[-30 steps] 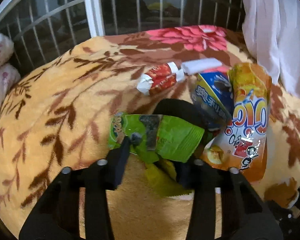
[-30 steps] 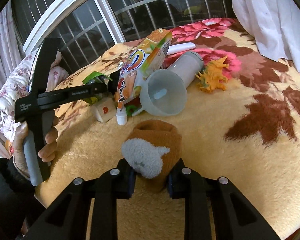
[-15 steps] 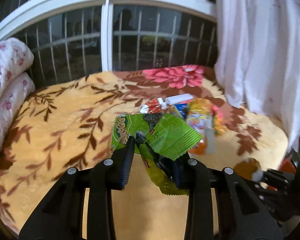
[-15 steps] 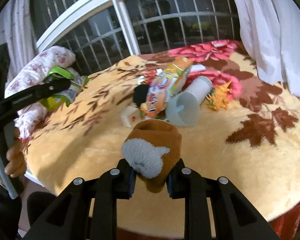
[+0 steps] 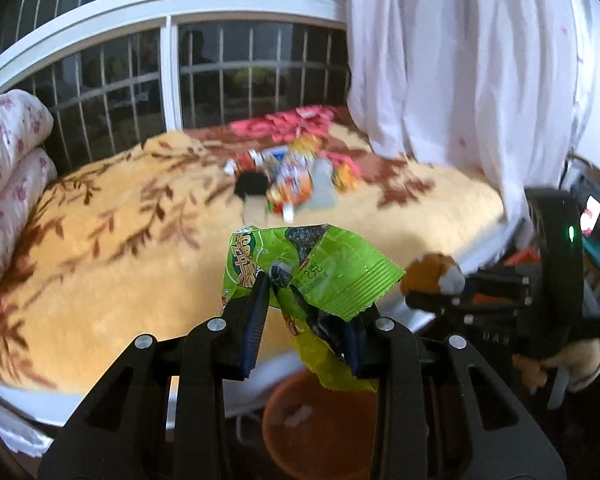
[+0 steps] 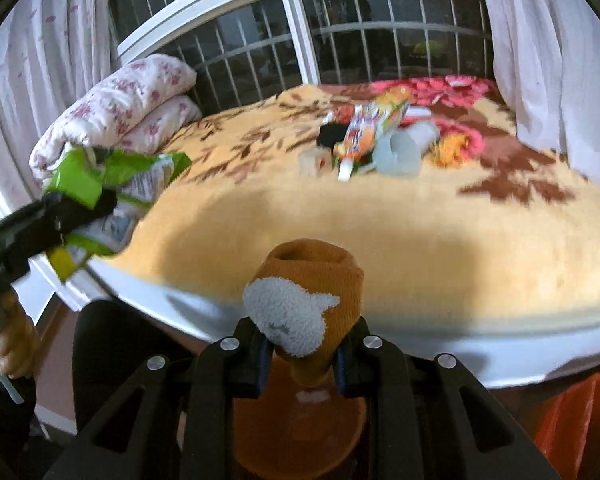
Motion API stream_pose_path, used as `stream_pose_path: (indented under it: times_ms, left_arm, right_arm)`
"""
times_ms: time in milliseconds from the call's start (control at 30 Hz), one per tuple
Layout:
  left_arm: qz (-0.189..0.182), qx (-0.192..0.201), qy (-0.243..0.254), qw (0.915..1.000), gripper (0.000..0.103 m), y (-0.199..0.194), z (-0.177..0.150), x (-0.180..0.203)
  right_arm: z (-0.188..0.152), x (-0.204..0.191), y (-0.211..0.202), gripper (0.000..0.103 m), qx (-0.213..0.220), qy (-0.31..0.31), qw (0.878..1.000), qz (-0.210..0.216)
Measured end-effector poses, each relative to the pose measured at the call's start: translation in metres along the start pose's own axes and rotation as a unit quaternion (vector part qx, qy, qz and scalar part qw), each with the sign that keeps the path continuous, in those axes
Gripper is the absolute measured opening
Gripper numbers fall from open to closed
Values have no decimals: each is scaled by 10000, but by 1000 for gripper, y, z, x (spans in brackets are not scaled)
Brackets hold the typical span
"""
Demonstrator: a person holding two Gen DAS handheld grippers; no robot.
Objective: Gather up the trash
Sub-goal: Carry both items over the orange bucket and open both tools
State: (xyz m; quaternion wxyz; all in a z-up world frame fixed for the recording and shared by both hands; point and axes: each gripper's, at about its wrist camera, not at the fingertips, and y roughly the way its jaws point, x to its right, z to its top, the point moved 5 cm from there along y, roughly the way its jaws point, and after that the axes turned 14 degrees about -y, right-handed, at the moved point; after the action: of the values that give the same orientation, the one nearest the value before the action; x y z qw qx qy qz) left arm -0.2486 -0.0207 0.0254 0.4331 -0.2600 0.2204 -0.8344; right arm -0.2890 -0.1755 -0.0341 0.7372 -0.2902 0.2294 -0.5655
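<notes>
both tools loaded at the bed's edge

now the left tool (image 5: 306, 308) is clamped on a crumpled green snack wrapper (image 5: 320, 276), its pads pinching the foil near the middle while the torn lower end hangs down between the fingers. from the right wrist view the same wrapper (image 6: 112, 184) shows at the left edge, held out past the side of the bed (image 6: 380, 216).

the right tool (image 6: 300, 354) is closed on an orange sock with a grey fuzzy animal face (image 6: 304, 304), the sock standing up between the pads with its open cuff uppermost. in the left wrist view that sock (image 5: 434, 276) sits at the tip of the other tool, to the right of the wrapper and apart from it.

below both tools, off the bed, stands a round brown bin (image 5: 320, 428); a small pale scrap lies inside it.

further back on the yellow leaf-patterned blanket (image 5: 100, 248) a blurred cluster of trash (image 6: 372, 136) lies together: an orange snack bag, a clear plastic cup on its side, a black item and some smaller bits.
</notes>
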Motion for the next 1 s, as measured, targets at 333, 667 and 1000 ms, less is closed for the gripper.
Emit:
stream_pose_path:
  times_ms: [333,667,1000]
  left_arm:
    - [69,-1195,137,9927,32,31,-100,-12]
    - [9,-2620,-50,9650,32,103,-172,-32]
    - [-26,-3122,-427,9490,72,128,-186,-49]
  right_arm:
    - [-74,-30,25,24,-979,-75,9938,523]
    - [-127,-37,85,24,-1953,-58,9782,706]
    - [-143,-35,118,48,-2373,-95,9689,695]
